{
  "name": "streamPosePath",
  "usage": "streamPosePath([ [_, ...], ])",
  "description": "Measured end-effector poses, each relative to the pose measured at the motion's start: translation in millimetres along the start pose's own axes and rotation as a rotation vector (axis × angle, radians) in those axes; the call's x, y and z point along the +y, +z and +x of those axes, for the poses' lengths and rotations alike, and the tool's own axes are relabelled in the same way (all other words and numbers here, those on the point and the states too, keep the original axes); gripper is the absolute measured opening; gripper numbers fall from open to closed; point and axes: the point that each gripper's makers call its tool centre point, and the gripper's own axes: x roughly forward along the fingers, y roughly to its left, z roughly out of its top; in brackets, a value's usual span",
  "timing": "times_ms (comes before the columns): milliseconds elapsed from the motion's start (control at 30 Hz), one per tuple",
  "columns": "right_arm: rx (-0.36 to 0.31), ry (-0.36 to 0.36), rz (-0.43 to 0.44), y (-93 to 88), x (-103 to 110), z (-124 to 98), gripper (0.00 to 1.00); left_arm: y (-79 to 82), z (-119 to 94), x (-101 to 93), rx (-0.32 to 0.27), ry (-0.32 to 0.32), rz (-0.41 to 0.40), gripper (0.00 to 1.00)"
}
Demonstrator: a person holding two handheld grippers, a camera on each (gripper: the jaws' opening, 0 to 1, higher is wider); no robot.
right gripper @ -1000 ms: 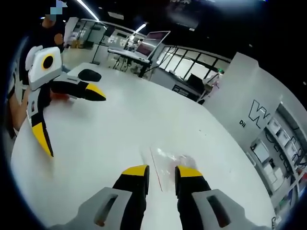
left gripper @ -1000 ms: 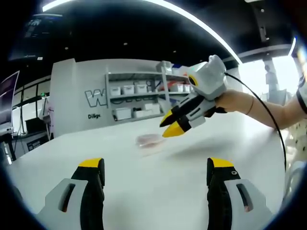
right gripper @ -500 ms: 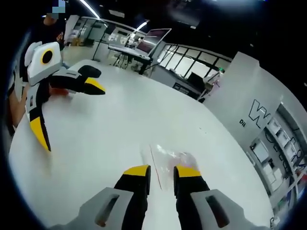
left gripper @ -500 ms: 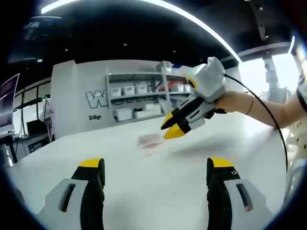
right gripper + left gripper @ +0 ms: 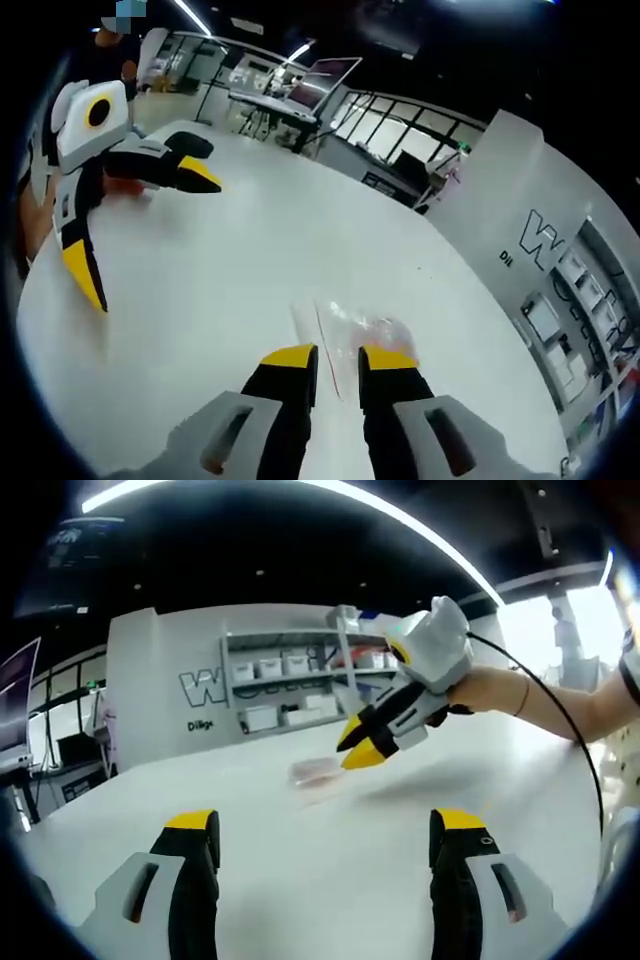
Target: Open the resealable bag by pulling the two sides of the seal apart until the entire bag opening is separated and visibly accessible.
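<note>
The clear resealable bag (image 5: pixel 352 323), with something pinkish inside and a thin red seal line, lies flat on the white table (image 5: pixel 230 260). My right gripper (image 5: pixel 338 358) hovers just before its near edge, open with only a narrow gap between the jaws and nothing in them. In the left gripper view the bag (image 5: pixel 313 773) is small and far off, with the right gripper (image 5: pixel 360 748) slanting down beside it from a person's hand (image 5: pixel 490 690). My left gripper (image 5: pixel 322 825) is wide open and holds nothing, well short of the bag. It shows again as the left gripper (image 5: pixel 145 230).
A black rounded object (image 5: pixel 190 146) lies on the table behind the left gripper. A wall with shelves of white boxes (image 5: pixel 285 685) stands beyond the table's far edge. Desks with a laptop (image 5: pixel 330 75) stand farther back. A black cable (image 5: pixel 570 750) trails from the right gripper.
The right gripper's jaws have narrowed slightly and it has edged a little closer to the bag. The left gripper has barely moved.
</note>
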Motion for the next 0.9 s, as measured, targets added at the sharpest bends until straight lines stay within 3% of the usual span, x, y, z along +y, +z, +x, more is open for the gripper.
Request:
streamPosePath([
  [900, 0.034, -0.003, -0.013, -9.1, -2.7, 6.2, 0.08, -0.8, 0.4, 0.7, 0.002, 0.010, 0.010, 0.86],
])
